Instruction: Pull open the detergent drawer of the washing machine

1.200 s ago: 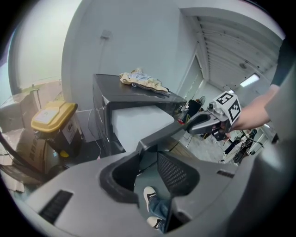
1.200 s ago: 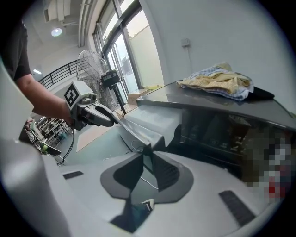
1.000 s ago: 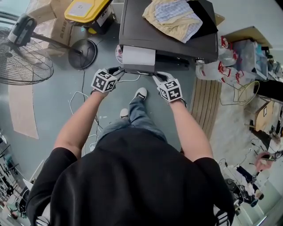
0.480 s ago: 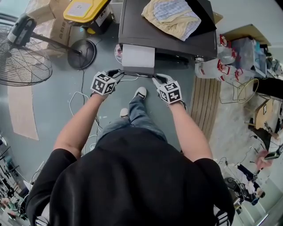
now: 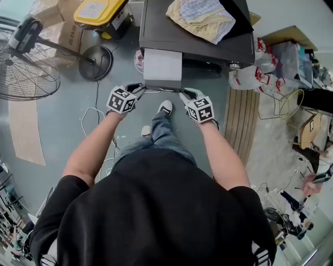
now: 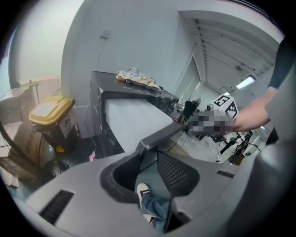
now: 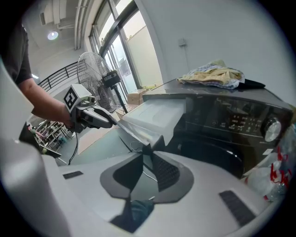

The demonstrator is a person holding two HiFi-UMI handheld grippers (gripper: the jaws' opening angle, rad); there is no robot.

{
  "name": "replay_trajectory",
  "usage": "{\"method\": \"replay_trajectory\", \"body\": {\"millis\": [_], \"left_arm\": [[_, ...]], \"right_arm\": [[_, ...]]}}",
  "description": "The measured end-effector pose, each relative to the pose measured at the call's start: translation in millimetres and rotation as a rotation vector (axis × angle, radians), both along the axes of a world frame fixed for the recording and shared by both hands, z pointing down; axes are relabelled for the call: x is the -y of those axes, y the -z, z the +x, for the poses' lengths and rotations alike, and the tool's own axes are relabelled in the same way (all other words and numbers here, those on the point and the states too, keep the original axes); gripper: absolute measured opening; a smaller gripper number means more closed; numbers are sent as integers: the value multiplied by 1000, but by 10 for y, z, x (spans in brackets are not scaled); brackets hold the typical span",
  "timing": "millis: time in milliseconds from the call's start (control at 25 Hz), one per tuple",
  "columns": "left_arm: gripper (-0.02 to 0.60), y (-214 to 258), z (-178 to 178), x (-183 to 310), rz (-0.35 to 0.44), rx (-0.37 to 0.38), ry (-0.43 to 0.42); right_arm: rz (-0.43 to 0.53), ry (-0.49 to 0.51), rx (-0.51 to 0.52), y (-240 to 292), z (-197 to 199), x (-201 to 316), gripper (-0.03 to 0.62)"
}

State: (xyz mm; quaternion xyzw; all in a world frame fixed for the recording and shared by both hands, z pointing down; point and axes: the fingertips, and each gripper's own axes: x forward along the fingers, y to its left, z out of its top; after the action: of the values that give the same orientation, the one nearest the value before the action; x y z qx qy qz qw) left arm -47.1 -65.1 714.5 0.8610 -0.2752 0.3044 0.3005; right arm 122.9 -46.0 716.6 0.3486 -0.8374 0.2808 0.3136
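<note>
So the detergent drawer (image 5: 162, 65) is sticking well out of the washing machine (image 5: 208, 44), at the left end of the machine's front as the person faces it. From above you mostly see the drawer's pale top, with its darker front panel on the edge farthest from the machine.

Both claws are on that front panel, one at each end. The left claw (image 5: 141, 87) has the corner at the machine's outer left side. In the left gripper view the panel's corner sits right at the tips, with the jaws pinched down on its edge. The right claw (image 5: 183, 92) has the other corner, the one nearer the middle of the machine. Its own view shows the same thing: jaws narrowed onto the panel edge and pads pressing on it. Both claws point downward at a slant toward the machine's front.

A heap of crumpled yellow and checked cloths (image 5: 200, 15) lies on top of the machine. The person stands right in front of it, with one shoe (image 5: 165, 108) on the floor (image 5: 62, 124) just below the drawer. A standing fan (image 5: 28, 78) is off to the machine's left, and a yellow-lidded bin (image 5: 99, 10) sits close by its left side. On the machine's right there are some white plastic bags (image 5: 248, 80) with red print.
</note>
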Motion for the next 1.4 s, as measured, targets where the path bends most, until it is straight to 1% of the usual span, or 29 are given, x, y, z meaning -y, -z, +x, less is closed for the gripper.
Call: {"method": "replay_trajectory", "body": {"millis": [520,720,880,1400], "left_arm": [[117,-11,3,-268,-23,-16,-13],[117,-13,-8,-353,-28,-16,-30],[117,-31,-23,-426,-34,-19,-28],[124,-120,-27,-458,-50,-35,-46]], "right_arm": [[-12,-34,11,4,13,-264,66],[-20,-37,15,4,2,-358,66],[-27,-36,16,-19,-15,-437,66],[-46,-43,16,-150,-11,-476,75]]}}
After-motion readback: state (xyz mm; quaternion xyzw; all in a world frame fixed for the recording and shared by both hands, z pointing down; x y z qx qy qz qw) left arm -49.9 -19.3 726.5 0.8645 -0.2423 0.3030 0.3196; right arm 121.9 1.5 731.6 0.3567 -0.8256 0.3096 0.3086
